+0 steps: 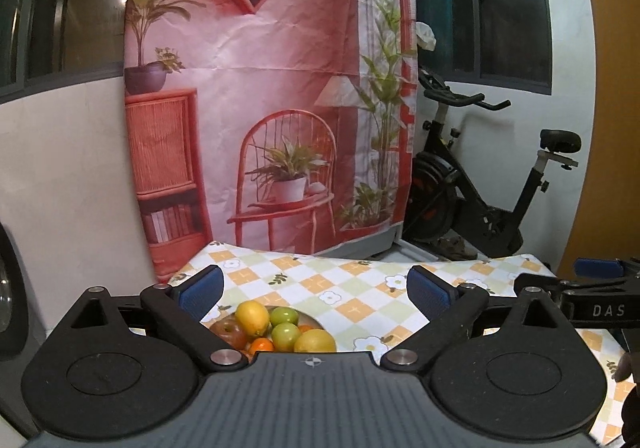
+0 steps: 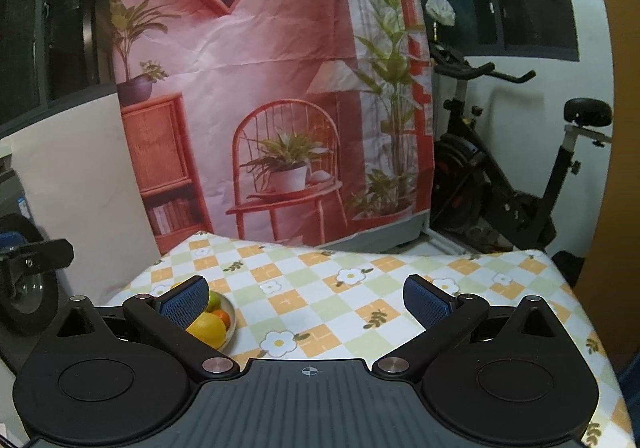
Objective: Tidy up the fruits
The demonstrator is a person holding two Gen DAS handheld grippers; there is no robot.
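**Blue-padded jaws spread wide over a bowl of fruit**

Blue ribbed pads face each other across a wide gap on the left gripper (image 1: 314, 290), whose jaws stand fully apart and hold nothing. Just below that gap sits the shallow pale round bowl (image 2: 231, 332), heaped with a yellow lemon (image 1: 252, 318), two green apples (image 1: 285, 336), a reddish apple (image 1: 230, 332), a small orange tangerine (image 1: 262, 346) and a second yellow fruit (image 1: 315, 342).

The right gripper (image 2: 306, 302) is likewise wide open and empty, hovering over bare cloth with the bowl by its left finger. Both work above a checked orange, green and white flowered tablecloth (image 2: 320, 288). Behind it hangs a pink printed fabric backdrop (image 1: 264, 87), with a black exercise bike (image 1: 480, 187) to the right.
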